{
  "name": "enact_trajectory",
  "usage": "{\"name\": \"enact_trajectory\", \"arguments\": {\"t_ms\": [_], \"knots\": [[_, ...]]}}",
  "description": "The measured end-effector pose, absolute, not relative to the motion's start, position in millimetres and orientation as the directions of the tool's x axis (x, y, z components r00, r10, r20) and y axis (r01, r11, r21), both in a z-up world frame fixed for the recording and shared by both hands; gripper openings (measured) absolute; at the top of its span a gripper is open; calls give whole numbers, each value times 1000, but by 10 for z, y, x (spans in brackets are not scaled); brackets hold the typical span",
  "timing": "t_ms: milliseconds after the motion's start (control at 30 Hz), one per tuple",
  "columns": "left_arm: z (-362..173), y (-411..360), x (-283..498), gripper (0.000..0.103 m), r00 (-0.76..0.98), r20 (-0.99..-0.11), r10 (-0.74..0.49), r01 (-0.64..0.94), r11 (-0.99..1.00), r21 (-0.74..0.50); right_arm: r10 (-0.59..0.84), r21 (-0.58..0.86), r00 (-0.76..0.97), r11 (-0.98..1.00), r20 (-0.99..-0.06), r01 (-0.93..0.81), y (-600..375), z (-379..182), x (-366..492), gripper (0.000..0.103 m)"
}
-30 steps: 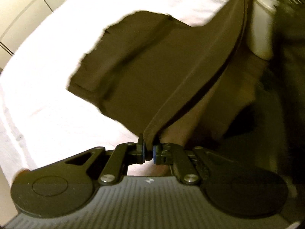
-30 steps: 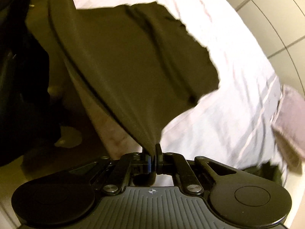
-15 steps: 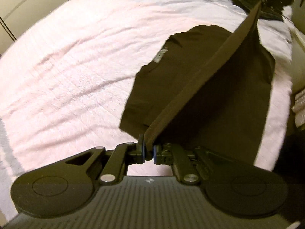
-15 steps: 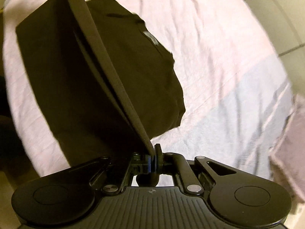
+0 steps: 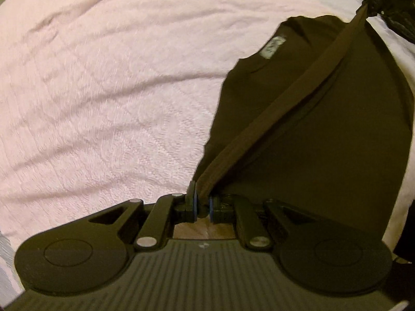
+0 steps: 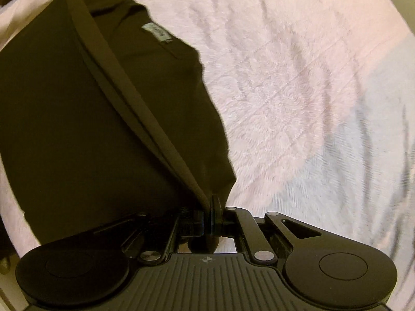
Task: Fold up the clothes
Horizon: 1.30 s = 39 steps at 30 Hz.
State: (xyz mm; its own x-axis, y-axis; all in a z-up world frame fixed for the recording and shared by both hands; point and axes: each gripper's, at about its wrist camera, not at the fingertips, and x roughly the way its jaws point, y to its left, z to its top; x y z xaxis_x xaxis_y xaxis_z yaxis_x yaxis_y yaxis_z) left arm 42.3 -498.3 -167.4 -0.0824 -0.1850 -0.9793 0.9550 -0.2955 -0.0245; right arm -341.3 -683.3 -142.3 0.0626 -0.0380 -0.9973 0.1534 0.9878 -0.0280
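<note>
Left claw (image 5: 203, 205): jaws pressed together, pinching the hem of the dark shirt (image 5: 324, 140). Right claw (image 6: 210, 219): jaws likewise pinched on the hem's other end. Between them the hem (image 6: 135, 103) ran taut as a raised band, from each claw toward 1 o'clock in the left view and 11 o'clock in the right. The rest of the shirt lay spread on the pale quilt (image 5: 103, 90). The cloth appeared light, soft and limp, likely to sag wherever unsupported; edges and corners seemed the sound holds. A neck label (image 5: 274, 46) showed pale, its writing too small to read.
</note>
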Motion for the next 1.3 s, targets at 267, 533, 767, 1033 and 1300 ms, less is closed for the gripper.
{"name": "enact_trajectory", "arguments": {"t_ms": [267,533,767,1033,1300], "knots": [[-1945,-5295,606,6,-96,-987,-130,968,-245,-62,32,56,114,975,-993,216,-7259,-1694,-3271,2],[-2220,-5366,736,9,-120,-987,-103,980,-172,-101,71,122,164,937,-984,328,-7437,-1989,-3281,2],[-2045,-5247,1161,10,-58,-966,-252,986,134,-95,-91,73,276,844,-957,531,-7538,-1839,-3520,36],[-1916,-4959,1248,26,-190,-914,-358,923,252,-290,-132,242,409,629,-903,739,-7562,-1705,-3899,40],[-2299,-5010,1140,37,-244,-906,-347,884,305,-355,-99,311,440,572,-892,759,-7429,-1972,-3898,48]]}}
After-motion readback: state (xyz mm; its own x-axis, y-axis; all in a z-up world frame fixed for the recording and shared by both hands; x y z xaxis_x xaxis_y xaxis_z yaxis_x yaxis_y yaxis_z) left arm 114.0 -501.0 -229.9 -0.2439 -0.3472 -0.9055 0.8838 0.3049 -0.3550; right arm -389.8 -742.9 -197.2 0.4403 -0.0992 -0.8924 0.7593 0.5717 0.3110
